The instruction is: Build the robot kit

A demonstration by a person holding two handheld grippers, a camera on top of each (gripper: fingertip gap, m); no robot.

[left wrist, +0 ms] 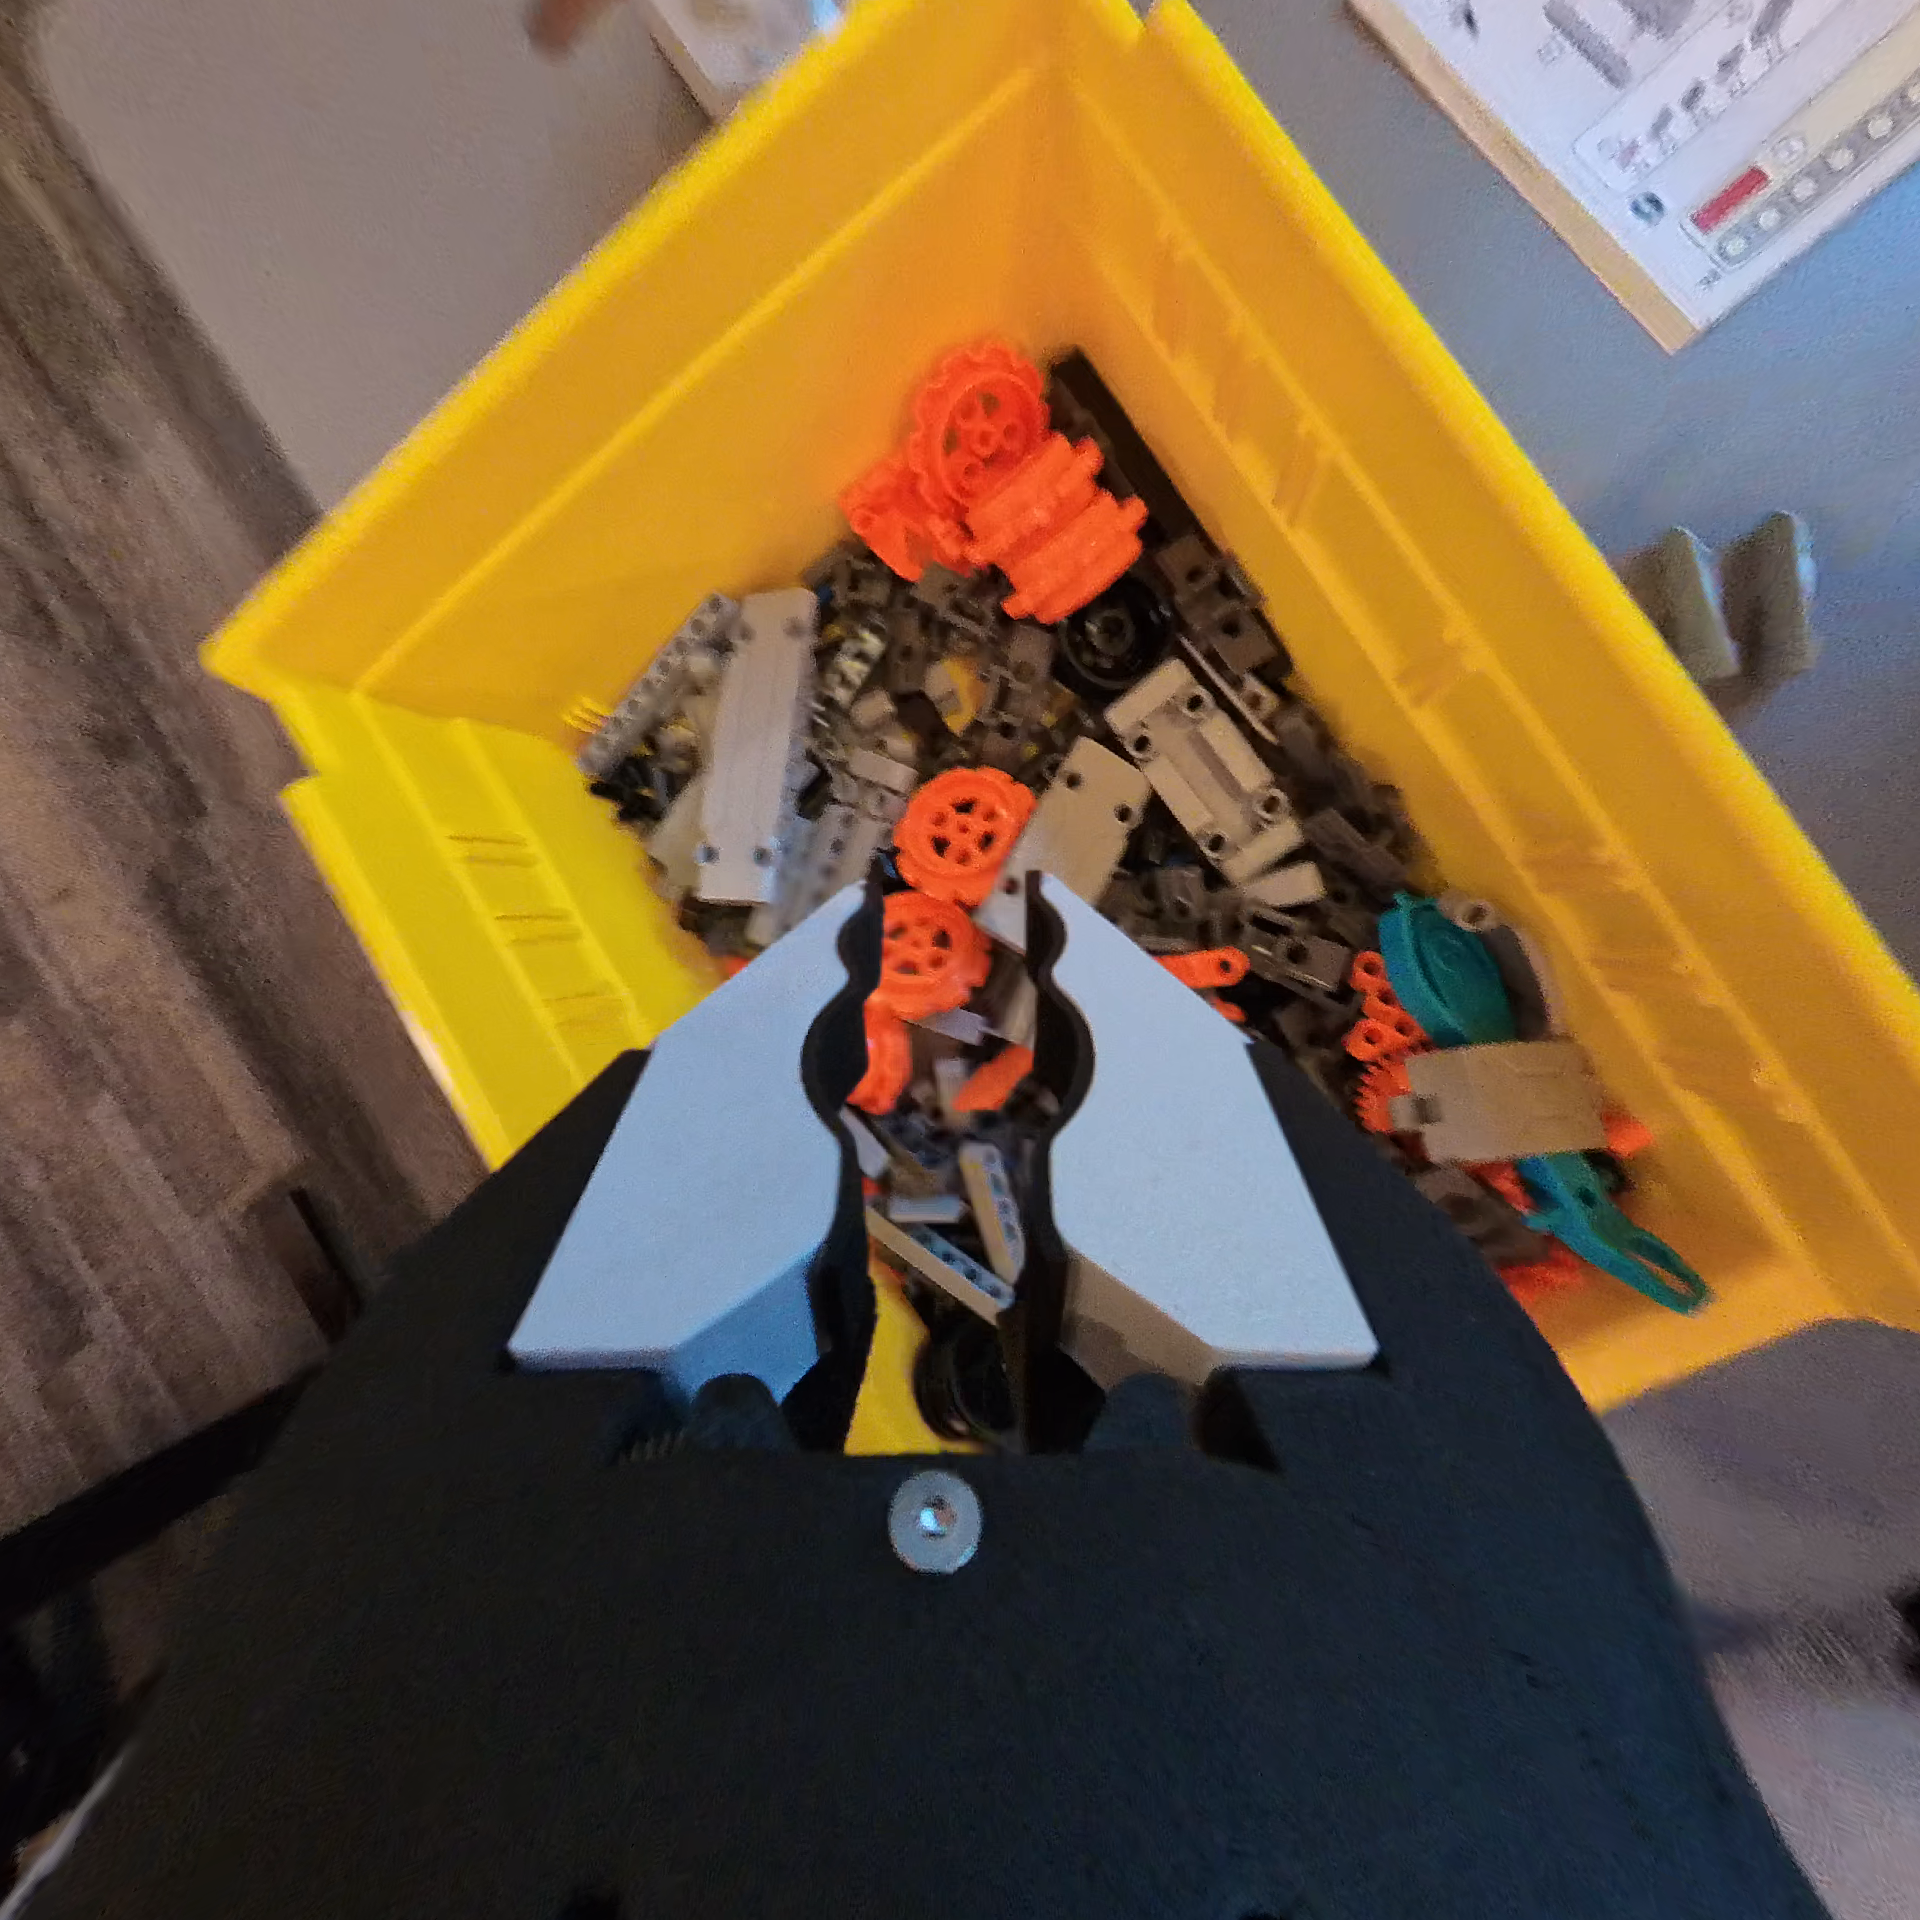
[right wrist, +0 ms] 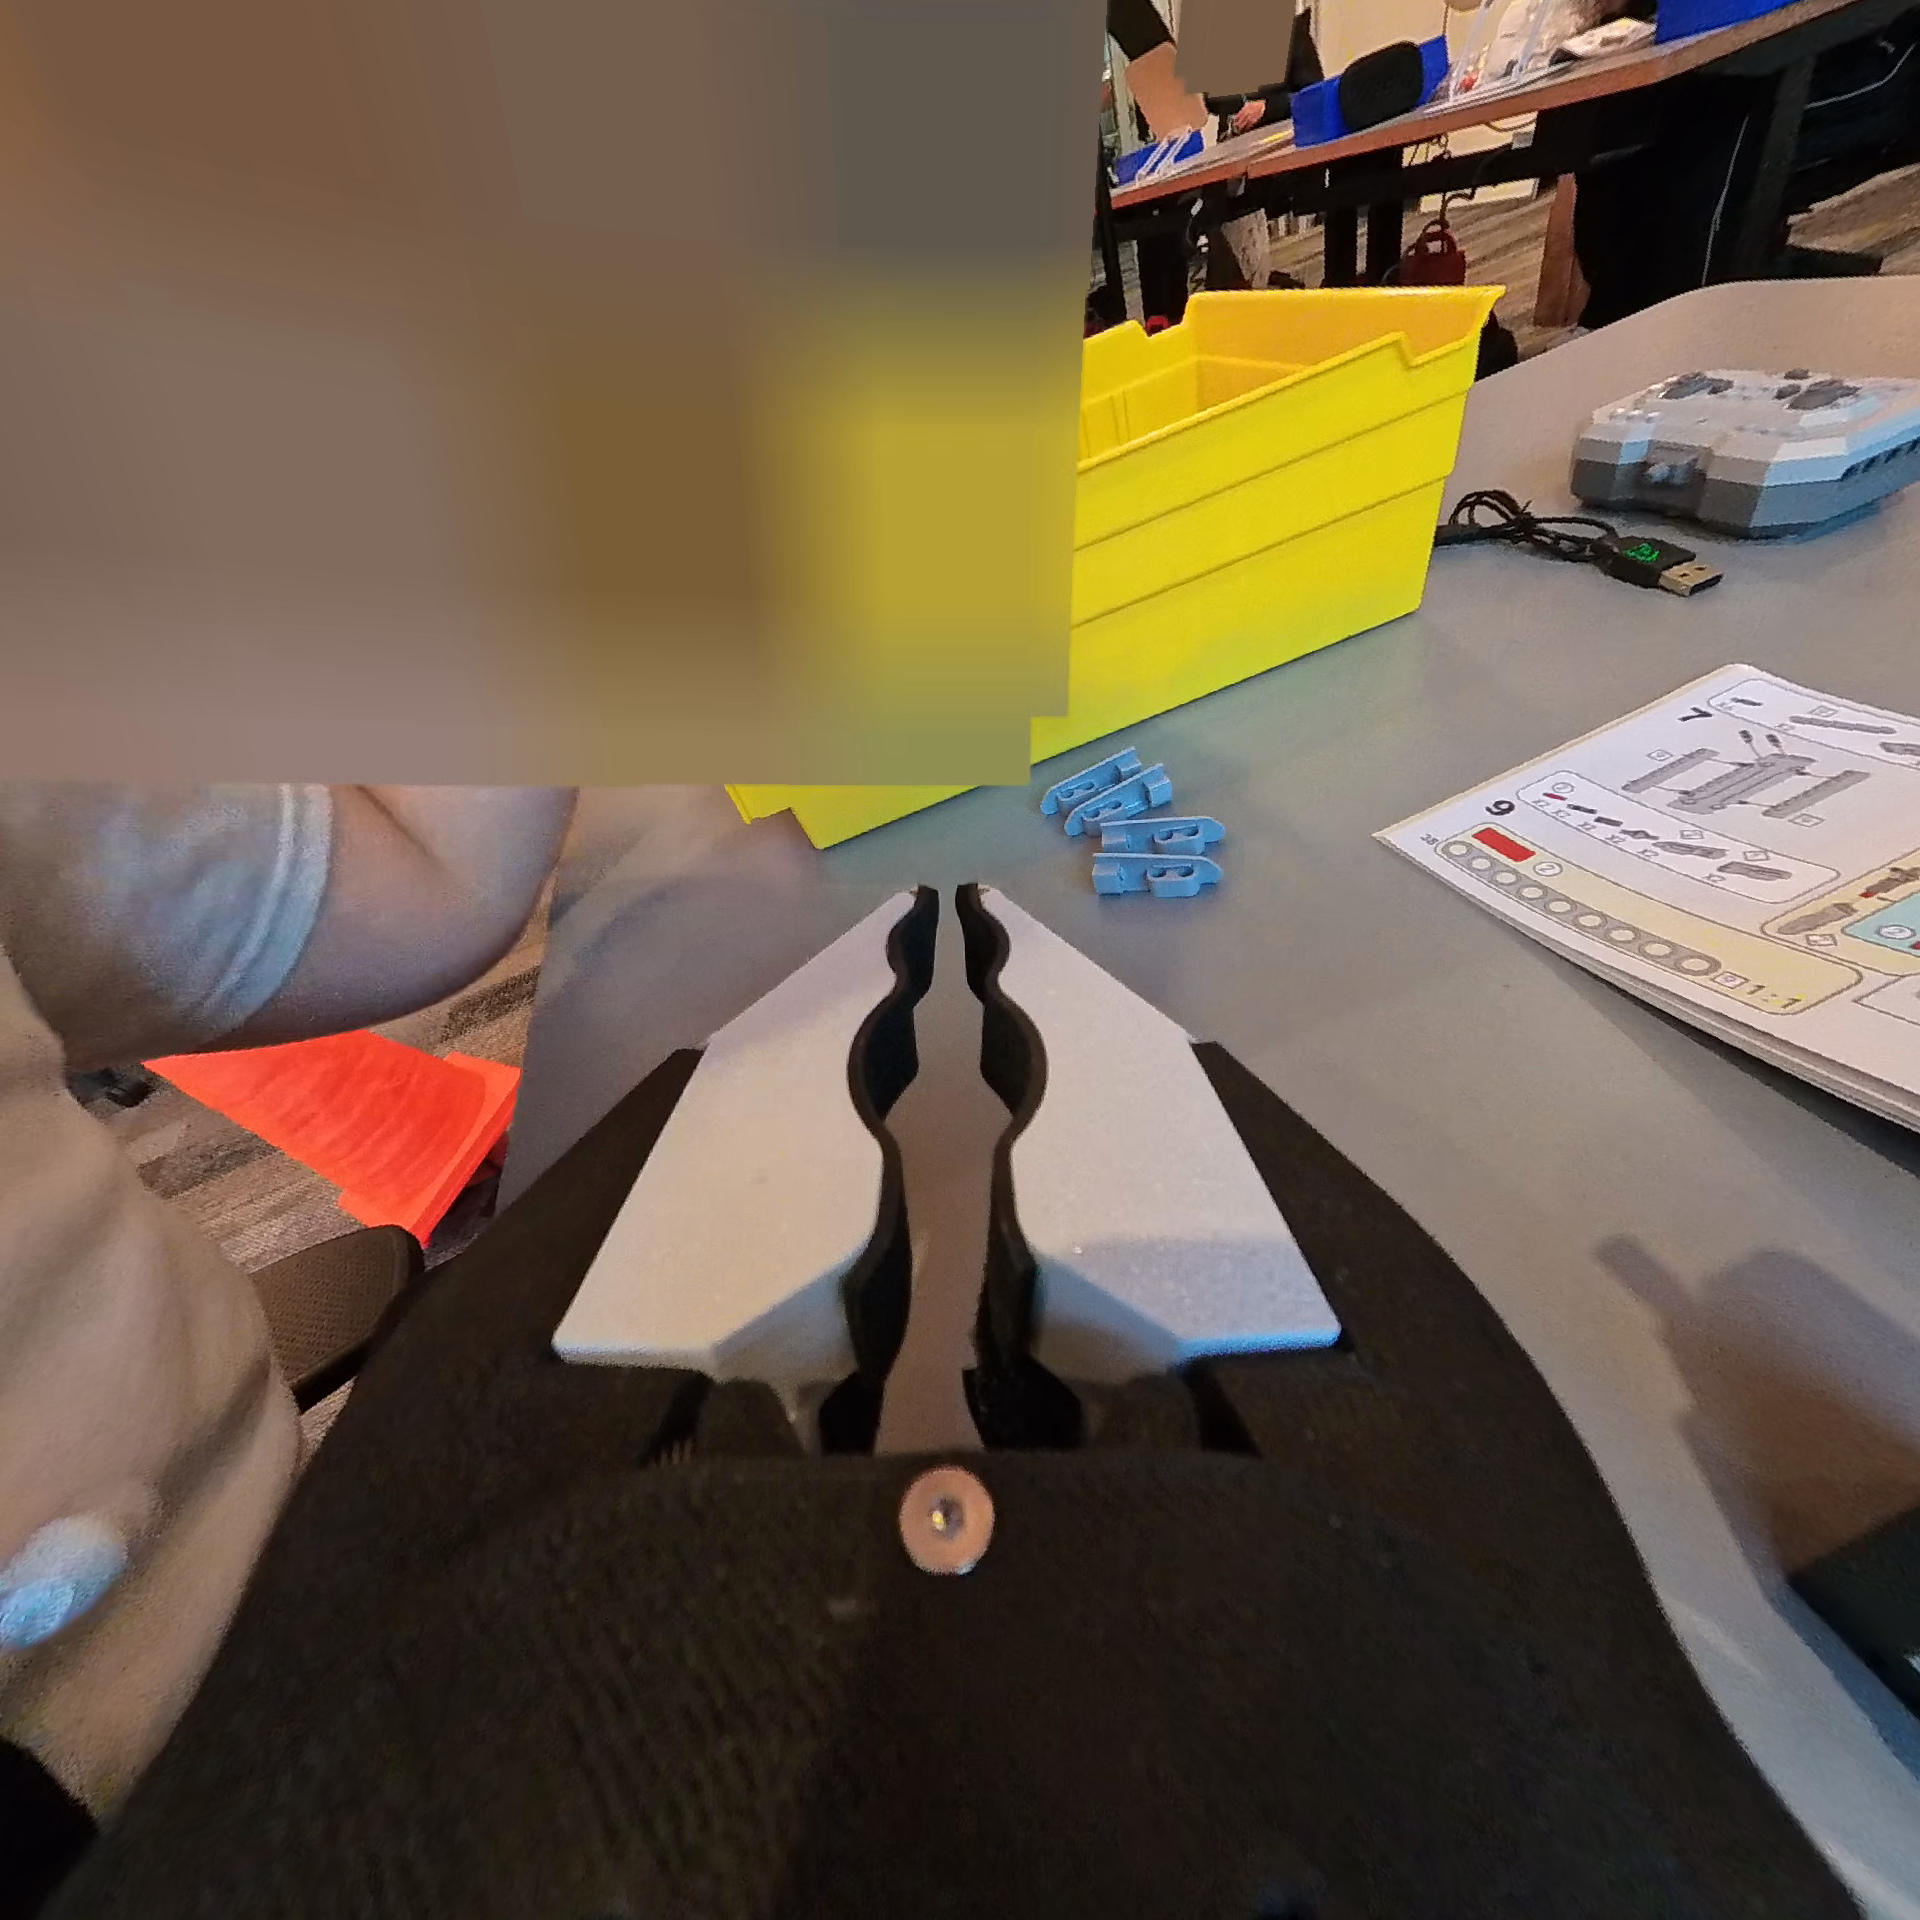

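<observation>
Left wrist view: left tongs [left wrist: 951, 894] parted, holding nothing, above yellow bin [left wrist: 644, 436] of building parts (orange wheel [left wrist: 928, 954] between tips).
Right wrist view: right tongs [right wrist: 948, 891] nearly clenched, empty, over grey worktop [right wrist: 1403, 1091]; blue pieces [right wrist: 1138, 826] beside bin; booklet [right wrist: 1714, 883] near right edge.

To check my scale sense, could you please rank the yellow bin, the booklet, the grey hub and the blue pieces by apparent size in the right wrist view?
1. Yellow bin
2. Booklet, partly cropped
3. Grey hub, farther off
4. Blue pieces
</observation>
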